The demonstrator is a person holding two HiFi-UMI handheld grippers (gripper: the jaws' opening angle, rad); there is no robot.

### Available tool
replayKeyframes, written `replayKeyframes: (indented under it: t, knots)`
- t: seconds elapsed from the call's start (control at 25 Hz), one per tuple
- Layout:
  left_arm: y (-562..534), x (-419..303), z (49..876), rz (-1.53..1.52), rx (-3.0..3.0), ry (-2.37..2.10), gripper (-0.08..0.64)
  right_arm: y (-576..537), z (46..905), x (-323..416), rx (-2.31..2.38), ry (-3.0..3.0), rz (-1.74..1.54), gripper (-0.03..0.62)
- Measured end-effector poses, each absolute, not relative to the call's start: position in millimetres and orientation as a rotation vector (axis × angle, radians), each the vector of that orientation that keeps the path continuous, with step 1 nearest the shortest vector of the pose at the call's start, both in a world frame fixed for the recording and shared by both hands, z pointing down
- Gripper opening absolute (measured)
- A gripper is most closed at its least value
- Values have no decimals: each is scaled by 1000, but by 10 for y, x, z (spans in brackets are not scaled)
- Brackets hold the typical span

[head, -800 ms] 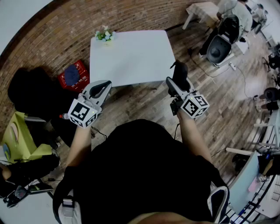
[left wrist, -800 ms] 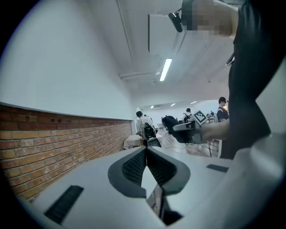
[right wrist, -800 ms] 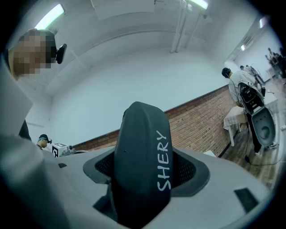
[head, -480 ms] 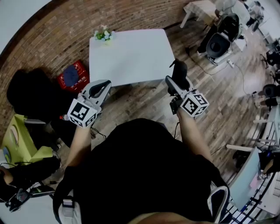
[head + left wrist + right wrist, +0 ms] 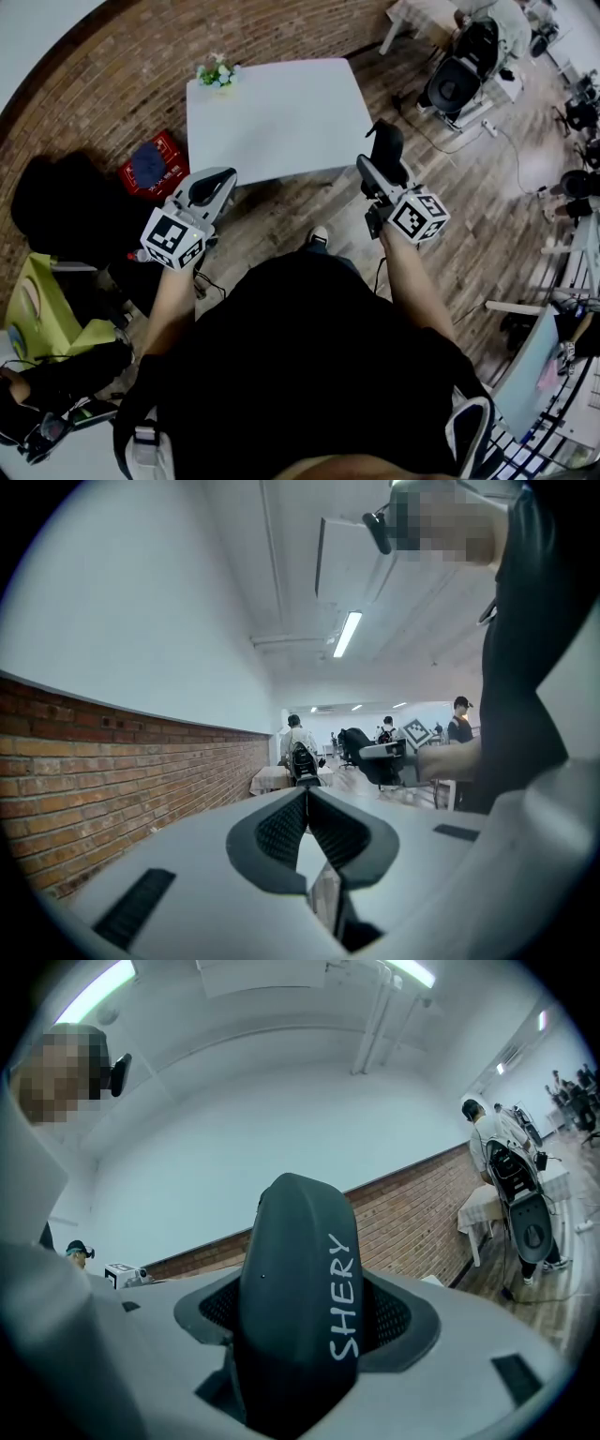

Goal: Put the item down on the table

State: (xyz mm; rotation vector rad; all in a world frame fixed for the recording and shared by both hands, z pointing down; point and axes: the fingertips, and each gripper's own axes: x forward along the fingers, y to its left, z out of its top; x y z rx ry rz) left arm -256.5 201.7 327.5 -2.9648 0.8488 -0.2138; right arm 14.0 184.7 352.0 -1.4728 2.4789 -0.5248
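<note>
A dark grey rounded item (image 5: 298, 1288) with white lettering stands upright between the pads of my right gripper (image 5: 302, 1321), which is shut on it. In the head view that right gripper (image 5: 384, 161) holds the black item (image 5: 385, 143) level in the air, just off the near right corner of the white table (image 5: 281, 112). My left gripper (image 5: 211, 186) hovers off the table's near left corner. In the left gripper view the left gripper (image 5: 307, 797) has its pads meeting at the tips with nothing between them.
A small pot of flowers (image 5: 215, 72) stands at the table's far left corner. A red crate with a blue cap (image 5: 150, 164) and dark bags lie on the floor to the left, beside a green bag (image 5: 37, 300). A black chair (image 5: 455, 82) and cables are at the right.
A shoe tip now shows on the wooden floor between the two arms, and the table sits slightly further left in the picture. Both grippers keep nearly the same pose.
</note>
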Motion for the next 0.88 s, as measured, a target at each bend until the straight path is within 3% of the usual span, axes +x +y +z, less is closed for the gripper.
replayKeyframes:
  t: [0.88]
  knots:
    - [1542,-2604,3374,-230,-2976,891,14,1289,3733,259,-1520,2476,-583,353]
